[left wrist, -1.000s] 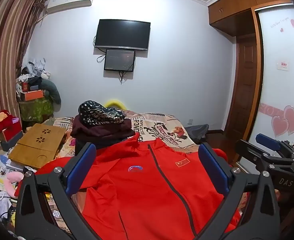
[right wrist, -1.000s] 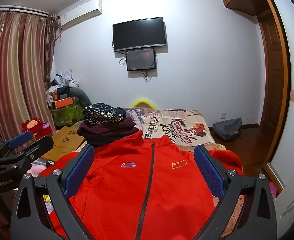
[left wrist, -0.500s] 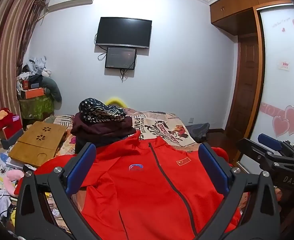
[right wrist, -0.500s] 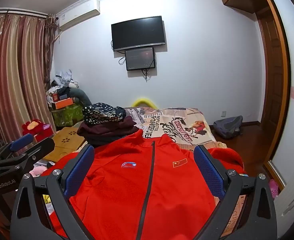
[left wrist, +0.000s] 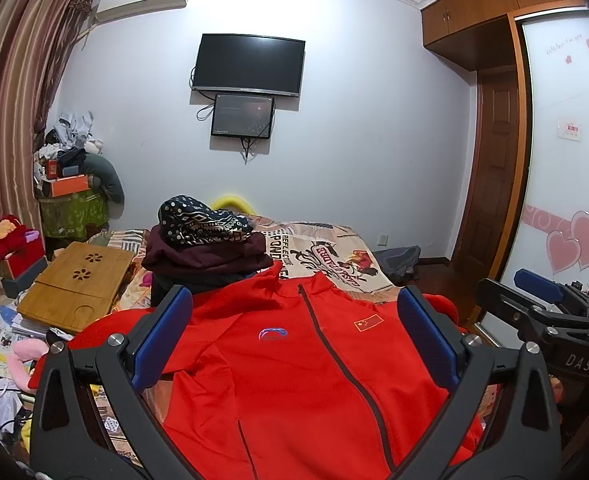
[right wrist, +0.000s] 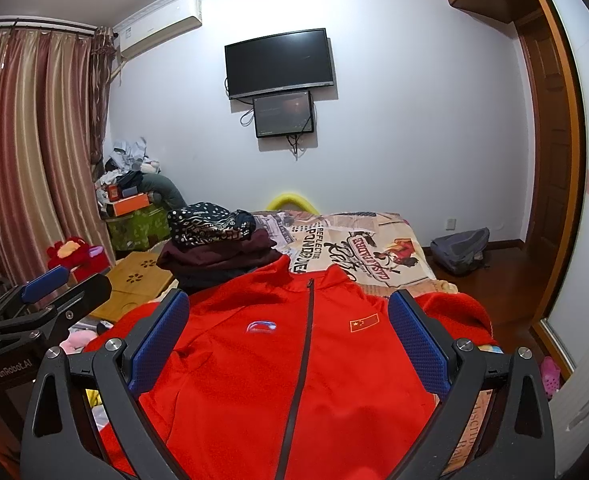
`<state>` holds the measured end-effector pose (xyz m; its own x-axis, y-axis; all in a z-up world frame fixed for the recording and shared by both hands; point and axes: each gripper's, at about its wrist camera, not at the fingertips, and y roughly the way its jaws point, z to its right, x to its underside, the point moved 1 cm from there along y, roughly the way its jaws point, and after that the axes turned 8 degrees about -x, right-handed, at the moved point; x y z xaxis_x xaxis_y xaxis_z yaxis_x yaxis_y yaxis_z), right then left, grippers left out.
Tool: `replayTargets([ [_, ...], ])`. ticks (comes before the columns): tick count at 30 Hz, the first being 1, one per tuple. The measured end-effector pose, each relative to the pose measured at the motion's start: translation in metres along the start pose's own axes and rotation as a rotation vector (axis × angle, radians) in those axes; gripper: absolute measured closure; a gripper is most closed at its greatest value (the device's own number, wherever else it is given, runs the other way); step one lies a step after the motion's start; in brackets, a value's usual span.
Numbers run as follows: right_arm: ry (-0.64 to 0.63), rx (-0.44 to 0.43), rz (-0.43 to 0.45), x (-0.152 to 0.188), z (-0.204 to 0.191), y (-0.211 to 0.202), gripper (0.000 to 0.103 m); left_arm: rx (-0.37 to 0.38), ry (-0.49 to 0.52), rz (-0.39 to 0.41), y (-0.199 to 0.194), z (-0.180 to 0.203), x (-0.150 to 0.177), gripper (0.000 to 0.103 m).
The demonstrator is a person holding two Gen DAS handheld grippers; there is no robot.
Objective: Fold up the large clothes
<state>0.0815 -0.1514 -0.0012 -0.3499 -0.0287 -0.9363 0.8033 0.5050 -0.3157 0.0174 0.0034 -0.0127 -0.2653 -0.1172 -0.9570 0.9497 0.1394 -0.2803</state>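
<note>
Red jacket point(left wrist: 314, 380) hem cut off by the bottom edge; left sleeve end hidden behind gripper frame; chest logo point(right wrist: 263, 326) lettering too small to read.

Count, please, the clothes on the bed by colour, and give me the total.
Red: 1, the red zip-up jacket lying spread flat.
Dark maroon: 1, the folded maroon garment.
Black with white pattern: 1, the patterned black cloth on top.
Darker layers under the maroon one cannot be told apart.
Total: 3
</note>
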Motion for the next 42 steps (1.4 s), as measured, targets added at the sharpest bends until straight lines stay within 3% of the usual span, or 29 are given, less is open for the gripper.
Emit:
replayTargets([
  [42, 0.010, 0.000, -0.010, 0.0039, 0.0013, 0.0033, 0.004, 0.001, 0.004, -0.009, 0.0025, 0.0008, 0.0005, 0.000],
])
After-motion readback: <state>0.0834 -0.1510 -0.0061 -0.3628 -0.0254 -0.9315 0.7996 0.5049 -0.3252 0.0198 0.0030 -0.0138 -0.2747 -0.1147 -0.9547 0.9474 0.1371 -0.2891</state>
